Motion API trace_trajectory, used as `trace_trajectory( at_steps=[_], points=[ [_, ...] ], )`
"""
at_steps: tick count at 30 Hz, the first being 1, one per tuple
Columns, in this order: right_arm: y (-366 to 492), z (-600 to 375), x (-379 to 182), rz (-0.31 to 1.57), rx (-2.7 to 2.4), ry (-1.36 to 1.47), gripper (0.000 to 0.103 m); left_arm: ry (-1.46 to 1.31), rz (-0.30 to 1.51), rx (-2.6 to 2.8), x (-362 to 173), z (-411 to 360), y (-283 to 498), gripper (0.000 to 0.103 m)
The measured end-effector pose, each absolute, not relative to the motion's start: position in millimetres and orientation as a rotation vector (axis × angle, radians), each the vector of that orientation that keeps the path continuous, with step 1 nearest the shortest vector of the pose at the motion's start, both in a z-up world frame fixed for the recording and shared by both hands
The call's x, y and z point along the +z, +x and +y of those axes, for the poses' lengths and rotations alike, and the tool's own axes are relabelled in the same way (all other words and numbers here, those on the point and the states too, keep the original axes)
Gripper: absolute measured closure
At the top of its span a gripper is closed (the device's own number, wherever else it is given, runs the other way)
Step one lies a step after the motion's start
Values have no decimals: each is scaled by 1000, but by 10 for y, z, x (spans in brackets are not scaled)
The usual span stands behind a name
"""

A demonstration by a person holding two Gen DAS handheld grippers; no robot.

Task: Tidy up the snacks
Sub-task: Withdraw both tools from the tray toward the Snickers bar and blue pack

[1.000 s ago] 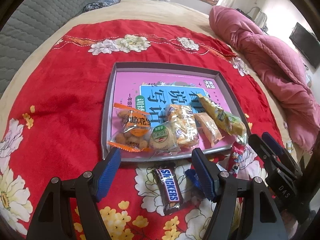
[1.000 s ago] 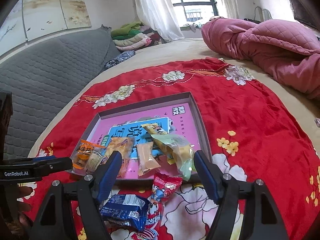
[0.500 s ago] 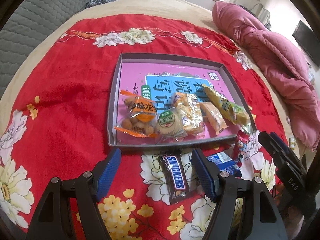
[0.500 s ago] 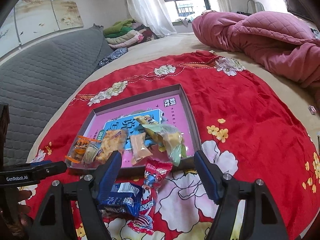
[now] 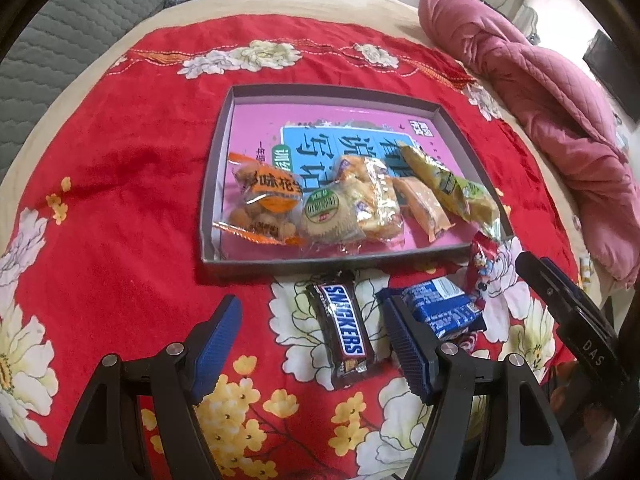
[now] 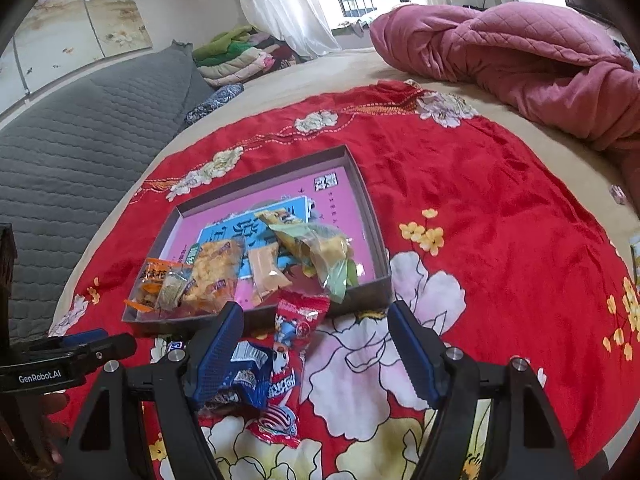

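Observation:
A shallow grey tray with a pink printed floor lies on the red flowered cloth. Several snack packets lie along its near side, among them an orange packet and a yellow-green packet. In front of the tray lie a Snickers bar, a blue biscuit packet and a red packet. My left gripper is open above the cloth, with the Snickers bar in the gap between its fingers. My right gripper is open over the red packet.
The red cloth covers a beige bed. A pink quilt is heaped at the far right. A grey quilted headboard runs along the left, with folded blankets behind it. The right gripper's arm shows at the left view's right edge.
The left view has drawn back and tipped a little, so the Snickers bar and blue packet show more fully between and beside its fingers. The right view has pulled back slightly. No snack has moved.

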State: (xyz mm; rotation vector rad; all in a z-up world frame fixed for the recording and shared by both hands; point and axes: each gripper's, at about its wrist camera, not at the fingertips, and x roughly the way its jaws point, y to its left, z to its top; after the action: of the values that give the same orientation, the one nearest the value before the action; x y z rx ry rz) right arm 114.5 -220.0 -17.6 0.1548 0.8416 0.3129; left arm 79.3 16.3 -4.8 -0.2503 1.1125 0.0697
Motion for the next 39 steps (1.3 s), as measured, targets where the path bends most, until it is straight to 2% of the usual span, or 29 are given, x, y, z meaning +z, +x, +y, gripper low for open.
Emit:
trace_trajectory(
  at_steps=[17,26,30,39],
  points=[
    [1168,-2109,-374,924,360,146,30,-271,1185,63,-331,137,794,28],
    [1219,-2031,-509,972,387,129,40,-273,1214,59,-473,94,813,28],
    [1238,-1980,-575,996,415,125,51,-277,1221,61,-517,82,831,28],
    [1250,-1925,-626,1017,456,129,61,-286,1235,69,-600,74,871,28]
  ],
)
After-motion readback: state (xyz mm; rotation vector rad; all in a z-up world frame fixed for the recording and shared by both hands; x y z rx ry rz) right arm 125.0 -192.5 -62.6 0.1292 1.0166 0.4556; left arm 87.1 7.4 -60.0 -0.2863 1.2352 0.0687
